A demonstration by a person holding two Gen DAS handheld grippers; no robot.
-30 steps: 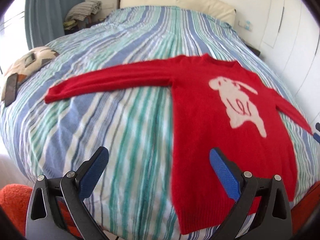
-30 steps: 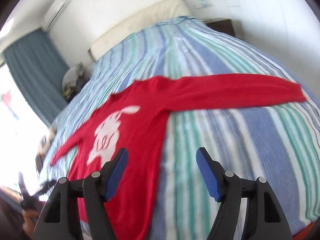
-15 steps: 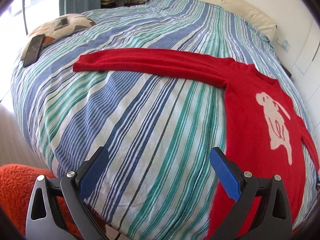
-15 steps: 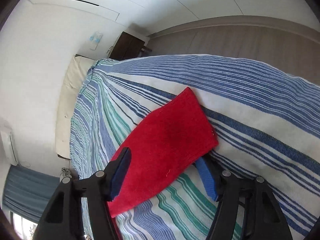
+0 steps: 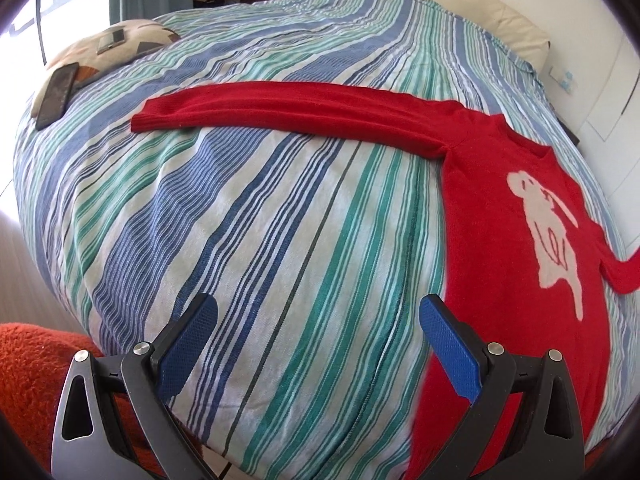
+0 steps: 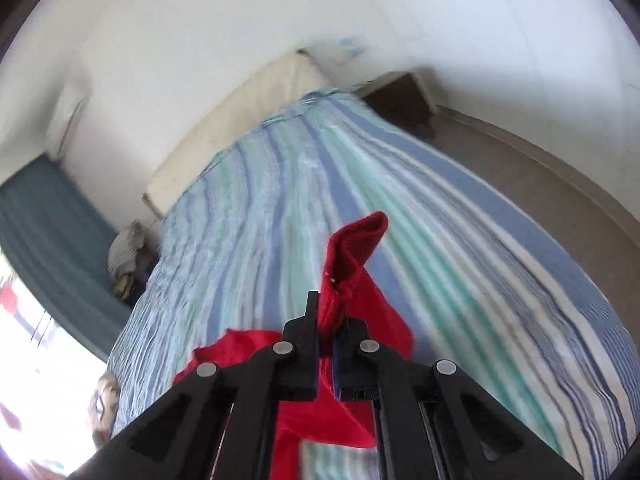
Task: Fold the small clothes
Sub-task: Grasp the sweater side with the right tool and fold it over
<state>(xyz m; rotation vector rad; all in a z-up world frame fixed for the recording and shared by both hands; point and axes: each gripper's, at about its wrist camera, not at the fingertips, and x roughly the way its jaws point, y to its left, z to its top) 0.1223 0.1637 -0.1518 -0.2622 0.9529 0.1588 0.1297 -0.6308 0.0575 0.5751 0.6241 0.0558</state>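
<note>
A red sweater (image 5: 512, 208) with a pale rabbit on its chest lies flat on the striped bed. One sleeve (image 5: 288, 112) stretches out to the left across the cover. My left gripper (image 5: 318, 320) hovers open above the bed's near edge, left of the sweater's hem, with nothing between its blue pads. In the right wrist view my right gripper (image 6: 326, 320) is shut on the cuff of the other sleeve (image 6: 352, 256), which is lifted off the bed and sticks up past the fingertips. The rest of that sleeve hangs below the jaws.
The striped bedspread (image 5: 248, 248) covers the whole bed. A patterned cushion (image 5: 116, 46) with a dark phone (image 5: 58, 94) sits at the far left corner. An orange rug (image 5: 28, 364) lies beside the bed. A cream headboard (image 6: 236, 120), a dark nightstand (image 6: 404, 100) and floor lie beyond.
My right gripper closed on the sleeve cuff and lifted it off the bed, swinging the view toward the headboard. The left gripper slid left along the bed's edge, staying open.
</note>
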